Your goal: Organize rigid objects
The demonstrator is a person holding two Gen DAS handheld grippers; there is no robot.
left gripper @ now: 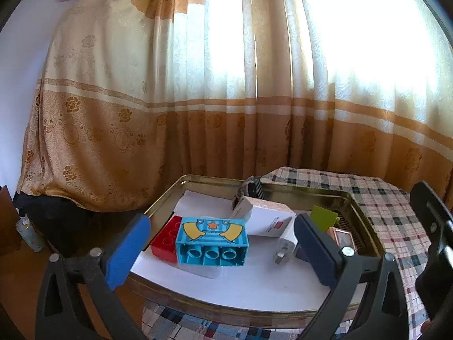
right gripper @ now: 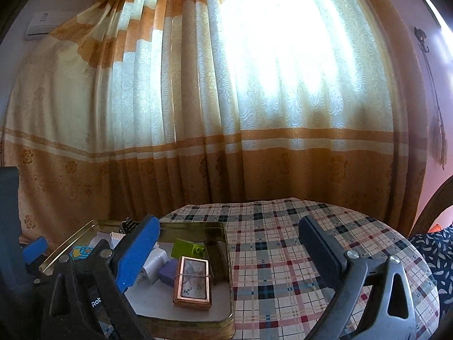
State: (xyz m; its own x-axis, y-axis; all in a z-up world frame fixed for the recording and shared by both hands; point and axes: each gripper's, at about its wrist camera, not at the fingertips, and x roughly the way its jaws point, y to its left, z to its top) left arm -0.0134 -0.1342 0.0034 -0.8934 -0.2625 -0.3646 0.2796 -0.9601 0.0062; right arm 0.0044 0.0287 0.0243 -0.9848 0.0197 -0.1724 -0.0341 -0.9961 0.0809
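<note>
Fingers spread wide on both my grippers, nothing held. Left gripper (left gripper: 223, 252) hovers over the near edge of the shallow gold metal tray (left gripper: 349, 201), which sits on the plaid tablecloth (right gripper: 283, 255). Inside the tray: turquoise printed building brick (left gripper: 212, 243) lying against a red studded brick (left gripper: 167, 239), white cardboard box (left gripper: 269, 218), white plug adapter (left gripper: 286, 246), lime green brick (right gripper: 188, 248), purple block (right gripper: 167, 274), copper-framed rectangular box (right gripper: 194, 283). Right gripper (right gripper: 229, 255) hangs above the tray's right rim and bare cloth.
</note>
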